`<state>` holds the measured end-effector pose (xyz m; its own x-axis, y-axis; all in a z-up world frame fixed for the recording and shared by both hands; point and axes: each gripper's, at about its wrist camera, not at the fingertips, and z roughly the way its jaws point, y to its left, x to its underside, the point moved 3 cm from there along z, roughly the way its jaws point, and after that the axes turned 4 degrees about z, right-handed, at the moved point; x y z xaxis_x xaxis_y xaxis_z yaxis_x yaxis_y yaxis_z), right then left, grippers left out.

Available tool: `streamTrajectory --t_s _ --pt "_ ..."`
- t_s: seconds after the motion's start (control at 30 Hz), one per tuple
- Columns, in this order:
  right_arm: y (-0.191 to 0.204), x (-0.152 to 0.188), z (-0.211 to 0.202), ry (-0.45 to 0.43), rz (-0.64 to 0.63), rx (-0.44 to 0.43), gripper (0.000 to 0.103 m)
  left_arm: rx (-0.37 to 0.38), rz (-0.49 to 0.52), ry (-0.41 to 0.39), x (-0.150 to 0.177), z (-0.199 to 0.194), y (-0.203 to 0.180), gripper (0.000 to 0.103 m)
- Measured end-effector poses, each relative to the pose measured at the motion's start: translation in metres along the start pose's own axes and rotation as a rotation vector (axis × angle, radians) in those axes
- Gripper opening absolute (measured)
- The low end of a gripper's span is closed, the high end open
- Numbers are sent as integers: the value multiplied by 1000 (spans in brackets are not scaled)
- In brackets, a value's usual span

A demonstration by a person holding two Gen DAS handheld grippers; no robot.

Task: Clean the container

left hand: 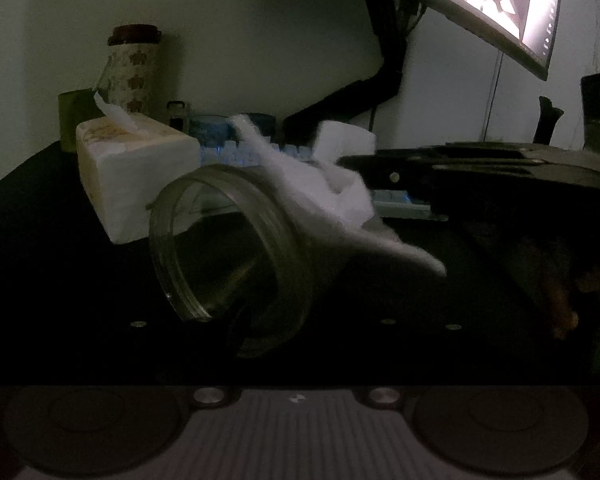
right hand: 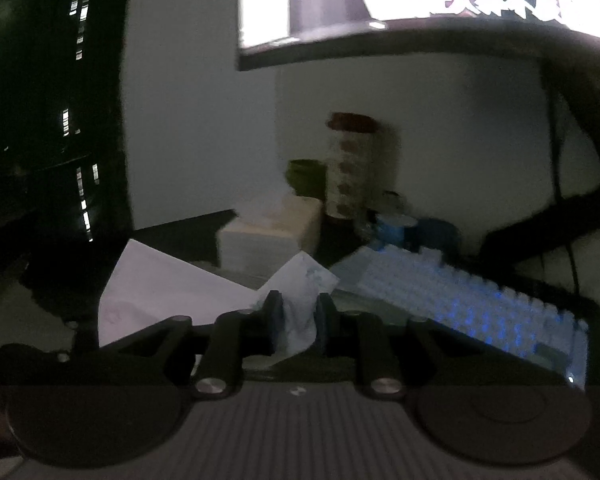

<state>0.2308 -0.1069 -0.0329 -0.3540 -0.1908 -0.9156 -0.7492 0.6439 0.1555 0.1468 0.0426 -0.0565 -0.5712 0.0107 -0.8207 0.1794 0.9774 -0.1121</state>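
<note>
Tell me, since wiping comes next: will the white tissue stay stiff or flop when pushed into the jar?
The tissue probably flops: it already droops crumpled from the right gripper. It looks thin and light. Pressed against the clear jar, it should bunch up.

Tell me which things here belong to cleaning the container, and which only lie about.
For the job:
- clear jar
- white tissue, pinched in the right gripper
- tissue box, for spare tissues

Lying about:
- lit keyboard
- monitor
- patterned flask
- sheet of paper
</note>
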Motion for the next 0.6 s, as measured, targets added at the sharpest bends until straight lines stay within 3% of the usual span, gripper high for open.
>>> streamTrajectory --t_s 0.23,0.3,0.47,0.6 --pt "-18 3 1 0 51 94 21 -23 17 3 1 1 -5 47" --pt "-10 4 -2 -3 33 85 21 -18 17 5 1 0 -4 47" --pt "17 6 -8 9 20 -44 21 -16 20 5 -2 3 4 47" --pt "21 6 -7 6 -8 -49 21 -19 25 3 -2 3 5 47"
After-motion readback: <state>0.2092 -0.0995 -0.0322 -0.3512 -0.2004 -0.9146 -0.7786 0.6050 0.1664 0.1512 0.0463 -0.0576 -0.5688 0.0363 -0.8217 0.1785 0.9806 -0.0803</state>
